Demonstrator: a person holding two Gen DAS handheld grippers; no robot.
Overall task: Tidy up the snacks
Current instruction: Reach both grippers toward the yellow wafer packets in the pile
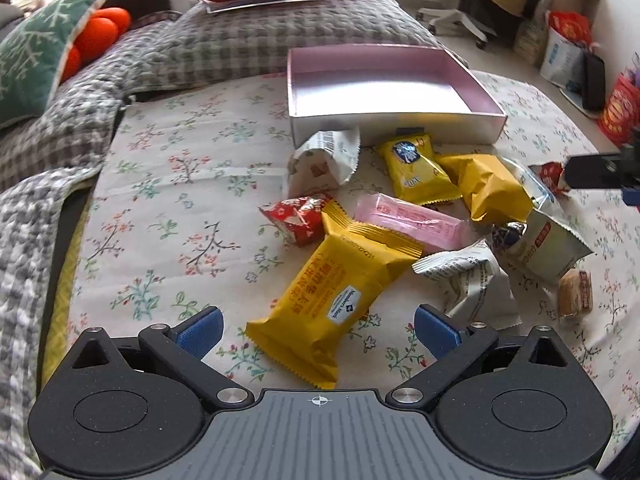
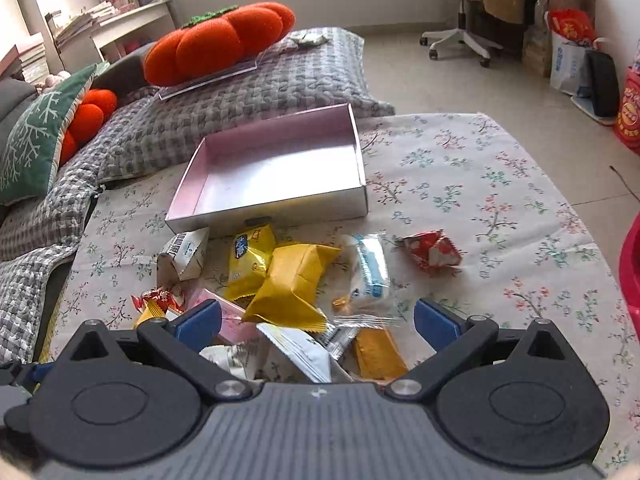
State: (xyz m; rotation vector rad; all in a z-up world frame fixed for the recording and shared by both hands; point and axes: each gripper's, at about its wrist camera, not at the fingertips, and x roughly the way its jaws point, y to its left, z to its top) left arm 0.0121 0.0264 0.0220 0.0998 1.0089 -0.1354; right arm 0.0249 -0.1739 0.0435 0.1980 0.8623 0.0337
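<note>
I am hovering my left hand-held gripper, jaws spread and empty, over the long yellow packet at lower centre; my right hand-held gripper is gaping too. The packet looks light, crinkly and slippery, so mid-body seems the best hold.

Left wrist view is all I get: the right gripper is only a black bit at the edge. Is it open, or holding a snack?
Observer: Open. The right gripper hovers over the pile, jaws wide, nothing pinched.
Operator: What is the red thing half hidden behind it?
Observer: A red packet, lying alone on the cloth, apart from the pile on its right side.
Operator: What stands beyond the orange cushion?
Observer: Shelves loaded with books, against the far wall behind the orange cushion.
</note>
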